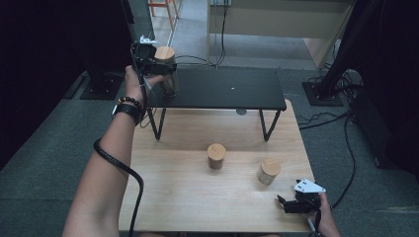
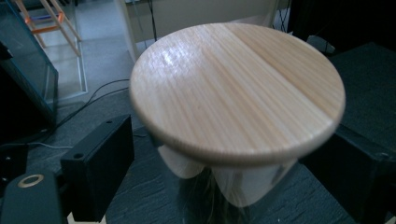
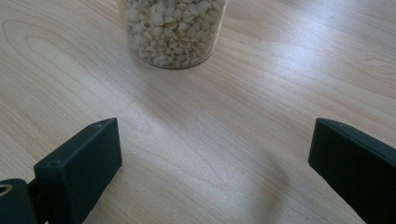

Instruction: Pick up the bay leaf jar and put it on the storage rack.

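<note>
1. The left arm reaches far forward and up, to the left end of the black shelf (image 1: 222, 89).
2. The left hand (image 1: 132, 84) holds the left gripper (image 1: 157, 66) at a jar (image 1: 167, 69) with a wooden lid.
3. The jar stands on the left end of the shelf.
4. In the left gripper view, the two black jaws sit on both sides of the jar (image 2: 233, 182), under its round wooden lid (image 2: 236, 88). They look tight against the glass, so the gripper is holding the jar.
5. The right hand (image 1: 326, 219) rests low at the near right corner of the wooden table (image 1: 188, 197).
6. The right gripper (image 1: 291, 203) lies just above the table, and its jaws are wide apart with nothing between them.
7. In the right gripper view, a jar of small pale grains (image 3: 173, 30) stands ahead of the jaws, near but not touching.
8. Two jars stand on the wooden table: one in the middle (image 1: 216, 156) and one to its right (image 1: 269, 171).
9. The black shelf stands on thin legs at the far side of the table.
10. The floor is grey, and black cables (image 1: 346, 143) lie on it at the right.
</note>
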Motion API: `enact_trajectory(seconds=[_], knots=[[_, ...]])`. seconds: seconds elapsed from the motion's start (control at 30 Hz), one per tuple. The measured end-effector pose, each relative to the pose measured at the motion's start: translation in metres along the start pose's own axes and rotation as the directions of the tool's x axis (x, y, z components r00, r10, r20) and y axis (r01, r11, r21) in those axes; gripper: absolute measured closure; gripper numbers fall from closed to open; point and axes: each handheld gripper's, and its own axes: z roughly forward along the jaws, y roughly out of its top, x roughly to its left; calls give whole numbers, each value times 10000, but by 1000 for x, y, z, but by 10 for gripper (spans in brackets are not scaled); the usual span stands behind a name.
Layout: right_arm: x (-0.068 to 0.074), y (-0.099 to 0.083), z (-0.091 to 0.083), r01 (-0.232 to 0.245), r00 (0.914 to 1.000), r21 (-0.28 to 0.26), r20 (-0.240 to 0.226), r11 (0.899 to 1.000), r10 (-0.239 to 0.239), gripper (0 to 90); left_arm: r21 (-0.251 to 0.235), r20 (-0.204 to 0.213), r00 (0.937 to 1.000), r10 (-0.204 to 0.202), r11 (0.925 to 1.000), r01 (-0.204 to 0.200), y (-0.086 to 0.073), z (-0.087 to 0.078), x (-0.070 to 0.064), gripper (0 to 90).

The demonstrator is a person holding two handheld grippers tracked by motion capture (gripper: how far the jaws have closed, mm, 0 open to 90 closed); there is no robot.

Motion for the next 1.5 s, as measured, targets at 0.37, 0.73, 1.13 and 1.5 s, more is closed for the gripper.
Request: enact_trajectory(seconds=[0.37, 0.73, 1.13, 1.5], knots=[[0, 0, 0, -12, 10000, -5, 17, 10000, 12, 22, -24, -288, 9993, 252, 9997, -253, -14, -19, -7, 0], [1, -1, 0, 3, 10000, -38, 36, 10000, -3, 22, -157, -37, 9964, 852, 9962, -852, -23, -36, -19, 0], [2, -1, -1, 38, 10000, -66, 61, 10000, -38, 25, -408, 118, 9951, 978, 9944, -972, -45, -49, -27, 0], [3, -1, -1, 68, 9999, -30, 99, 10000, -68, 25, -797, 221, 9947, 1005, 9919, -985, -74, -59, -34, 0]])
